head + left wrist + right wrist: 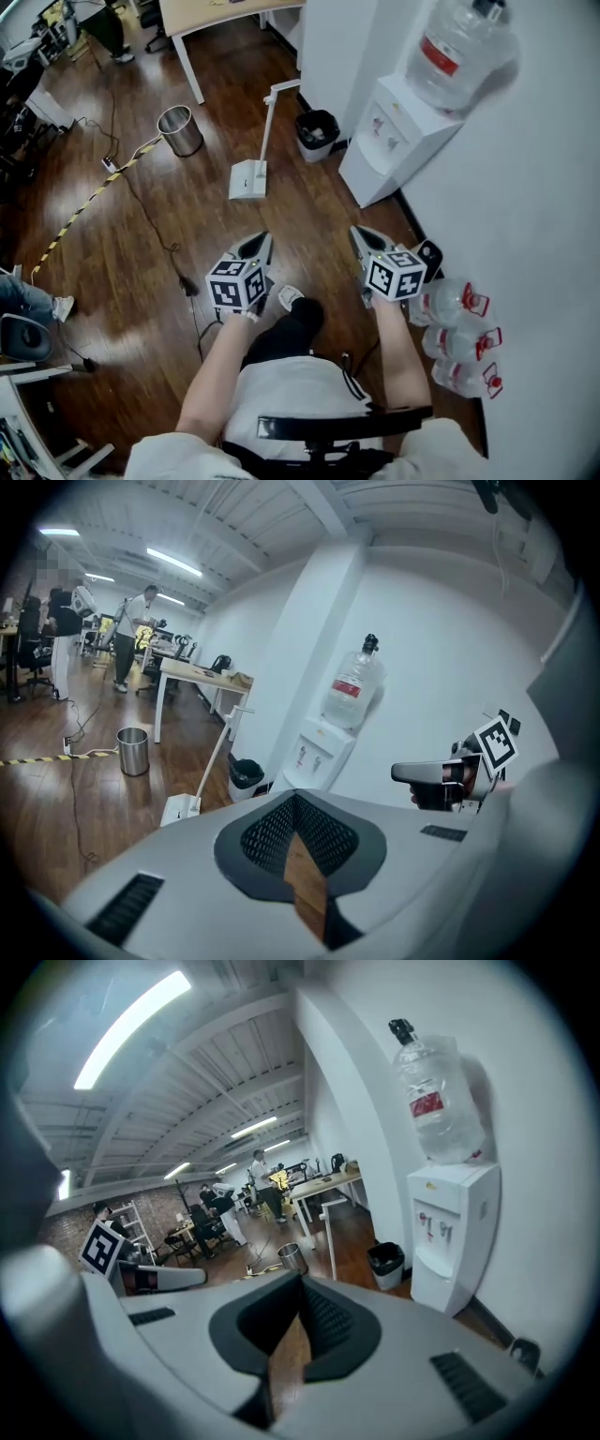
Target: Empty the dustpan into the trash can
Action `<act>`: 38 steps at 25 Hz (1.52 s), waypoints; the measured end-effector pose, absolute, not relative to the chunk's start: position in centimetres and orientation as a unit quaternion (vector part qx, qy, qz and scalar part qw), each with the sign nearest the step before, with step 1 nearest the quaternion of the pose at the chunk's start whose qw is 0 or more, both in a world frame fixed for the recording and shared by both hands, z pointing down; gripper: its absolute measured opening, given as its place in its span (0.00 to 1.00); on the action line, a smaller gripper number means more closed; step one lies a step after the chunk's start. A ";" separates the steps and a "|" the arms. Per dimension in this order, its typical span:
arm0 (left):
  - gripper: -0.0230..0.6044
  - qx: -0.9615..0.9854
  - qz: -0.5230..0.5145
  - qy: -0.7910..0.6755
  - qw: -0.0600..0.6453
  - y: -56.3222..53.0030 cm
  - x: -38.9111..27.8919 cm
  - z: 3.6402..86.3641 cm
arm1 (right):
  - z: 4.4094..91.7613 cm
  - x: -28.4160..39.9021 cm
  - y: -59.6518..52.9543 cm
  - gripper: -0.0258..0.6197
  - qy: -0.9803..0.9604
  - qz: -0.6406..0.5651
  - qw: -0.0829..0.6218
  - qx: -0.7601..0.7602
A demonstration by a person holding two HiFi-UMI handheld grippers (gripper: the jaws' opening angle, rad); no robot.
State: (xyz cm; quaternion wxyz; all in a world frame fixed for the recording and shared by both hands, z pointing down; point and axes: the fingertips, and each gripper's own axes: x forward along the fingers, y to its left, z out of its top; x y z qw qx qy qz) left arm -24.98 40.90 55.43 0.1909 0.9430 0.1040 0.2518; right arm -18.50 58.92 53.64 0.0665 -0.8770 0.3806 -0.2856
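Standing dustpan (249, 178), trash can (317, 134) (contents unclear)

What lies inside the black trash can (317, 131) and the white dustpan (248, 180) on the floor (187, 234) is too small to tell. The table (216, 17) is cut off by the head view's top edge.

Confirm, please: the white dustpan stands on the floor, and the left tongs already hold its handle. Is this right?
Not quite. The head view shows the left tongs empty and well short of the handle; the white dustpan does stand on the floor.
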 end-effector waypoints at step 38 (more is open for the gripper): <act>0.02 0.907 0.252 -0.117 0.317 32.1 9.7 62.3 | 67.9 24.8 28.8 0.53 0.644 -0.269 -0.062 -0.714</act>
